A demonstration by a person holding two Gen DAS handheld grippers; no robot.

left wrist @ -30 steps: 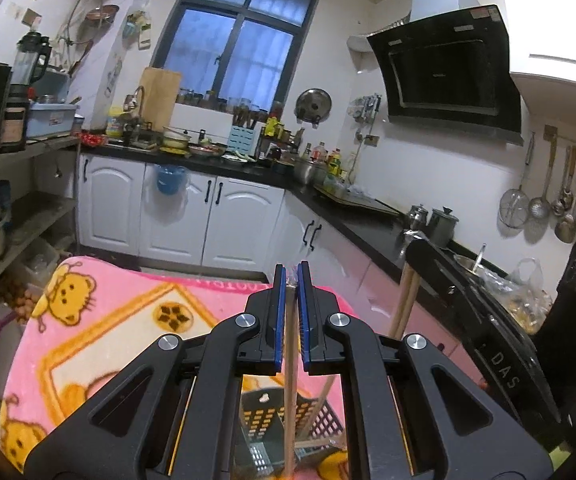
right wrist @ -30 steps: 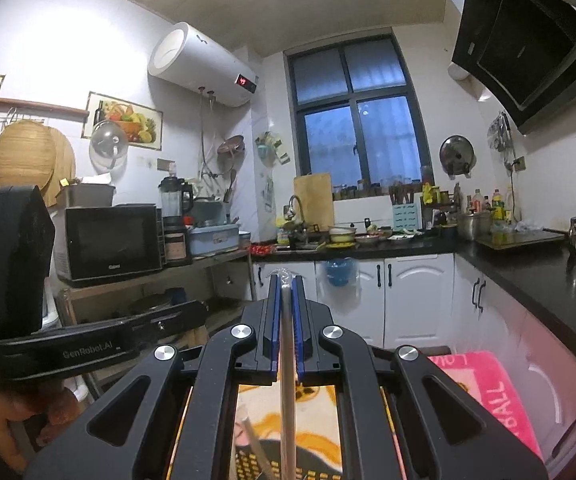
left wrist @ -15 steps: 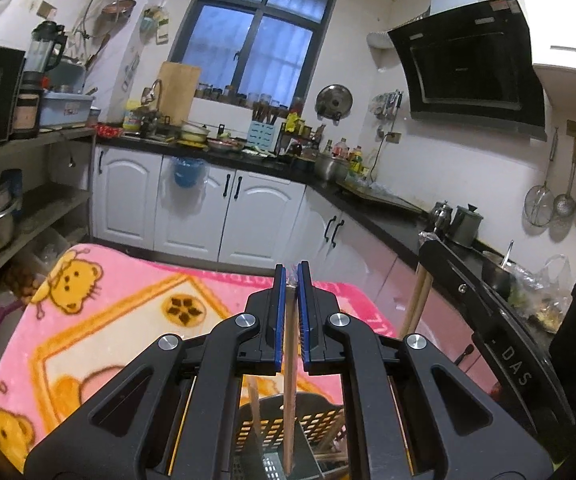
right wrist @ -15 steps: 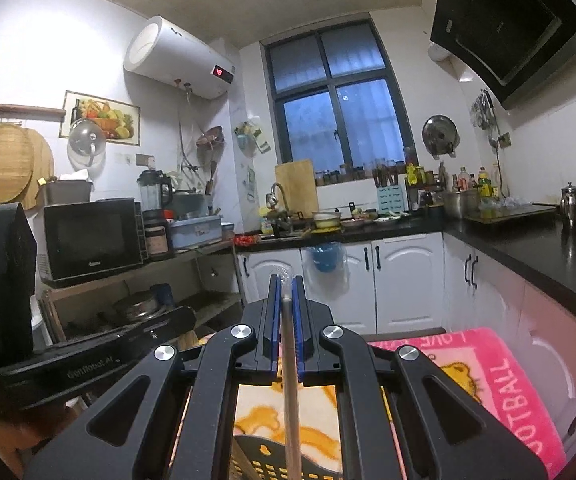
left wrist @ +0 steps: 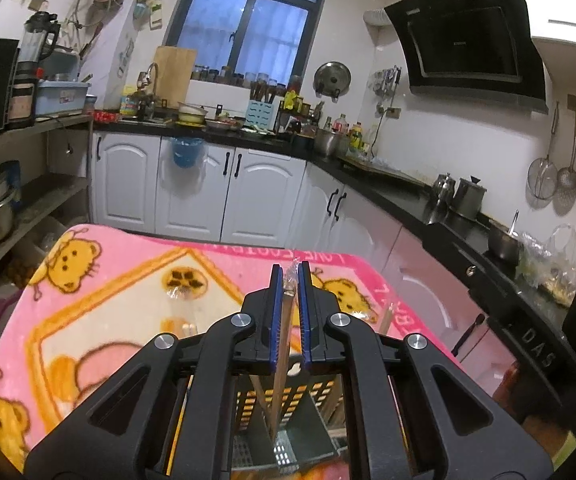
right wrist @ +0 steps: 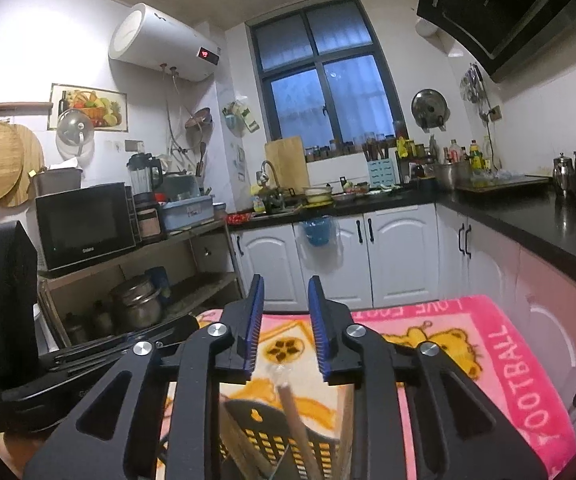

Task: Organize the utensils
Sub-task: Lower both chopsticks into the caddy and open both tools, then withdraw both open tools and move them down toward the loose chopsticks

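A wooden chopstick (left wrist: pixel 284 344) is clamped between the blue pads of the left gripper (left wrist: pixel 288 280), its wrapped upper tip showing just above the pads and its shaft running down into the dark perforated utensil basket (left wrist: pixel 288 396) that is seen directly beneath the gripper. More wooden sticks (left wrist: pixel 337 404) are leaned inside that basket, to the right of the held one. The basket is stood on a pink blanket (left wrist: pixel 100 308) printed with yellow bears and an orange border, spread over the near surface. In the right wrist view the jaws of the right gripper (right wrist: pixel 286 292) are parted and opening, with nothing pressed by the blue pads; a second chopstick (right wrist: pixel 293 420) is seen below and between them, tilted, its clear-wrapped tip lying free of both pads and its lower part dropped into the basket (right wrist: pixel 264 436). A further stick (right wrist: pixel 347 420) is stood at the basket's right side. The left gripper's black body (right wrist: pixel 28 360) is visible at the left edge of the right wrist view, near and just beside the right one. Beyond the blanket, white cabinets (left wrist: pixel 192 192) under a black countertop (left wrist: pixel 387 196) are seen, with a window (left wrist: pixel 248 20) on the far wall, a range hood (left wrist: pixel 467 32) at upper right and a microwave (right wrist: pixel 84 224) on a shelf at left.
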